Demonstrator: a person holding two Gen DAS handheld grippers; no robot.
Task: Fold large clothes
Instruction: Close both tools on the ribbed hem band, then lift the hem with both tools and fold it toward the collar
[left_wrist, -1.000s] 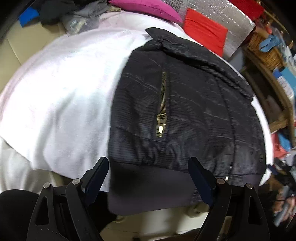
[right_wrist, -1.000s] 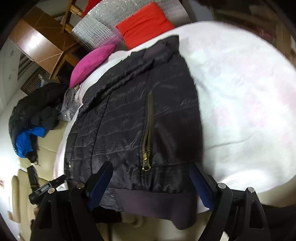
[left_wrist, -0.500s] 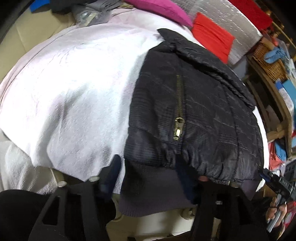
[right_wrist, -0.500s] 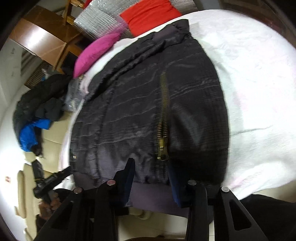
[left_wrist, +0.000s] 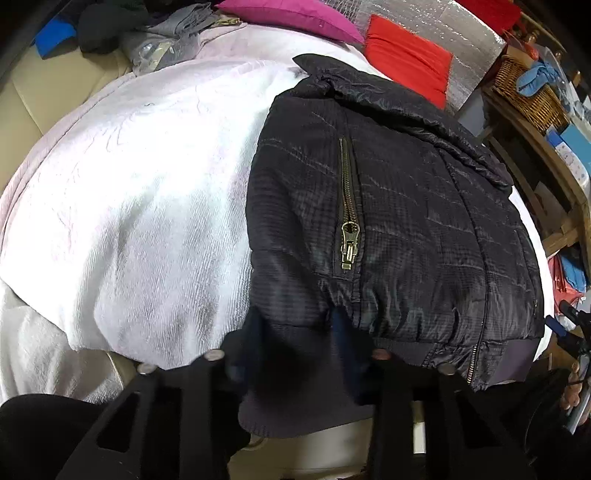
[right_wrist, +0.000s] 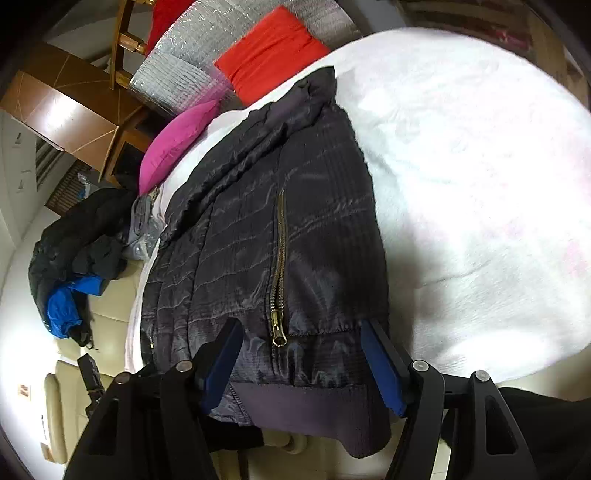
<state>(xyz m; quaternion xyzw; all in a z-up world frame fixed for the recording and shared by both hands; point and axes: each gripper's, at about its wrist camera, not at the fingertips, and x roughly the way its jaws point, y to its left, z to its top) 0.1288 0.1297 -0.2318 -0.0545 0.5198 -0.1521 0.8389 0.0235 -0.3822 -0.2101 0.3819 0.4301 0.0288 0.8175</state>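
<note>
A: Left tool (left_wrist: 295, 332)?
B: Jaws have just been closing, now narrow; the ribbed hem (left_wrist: 295, 398) at the jacket's left corner is bunched between them. Whether the pads press on it cannot be told, the tips are blurred.

A: Where is the jacket (left_wrist: 388, 221)?
B: Laid flat on the white blanket (left_wrist: 147, 203) over the bed, collar at the far end, hem hanging off the near edge. Long axis is run straight away from both tools; the brass zipper (left_wrist: 349, 221) is lined the same way.

A: Right tool (right_wrist: 301, 358)?
B: Jaws have just been opening, now fairly wide, straddling the right hem corner with fabric between, not pinched.

A: Which hand is nearer?
B: Both are judged level at the hem, one per corner.
</note>
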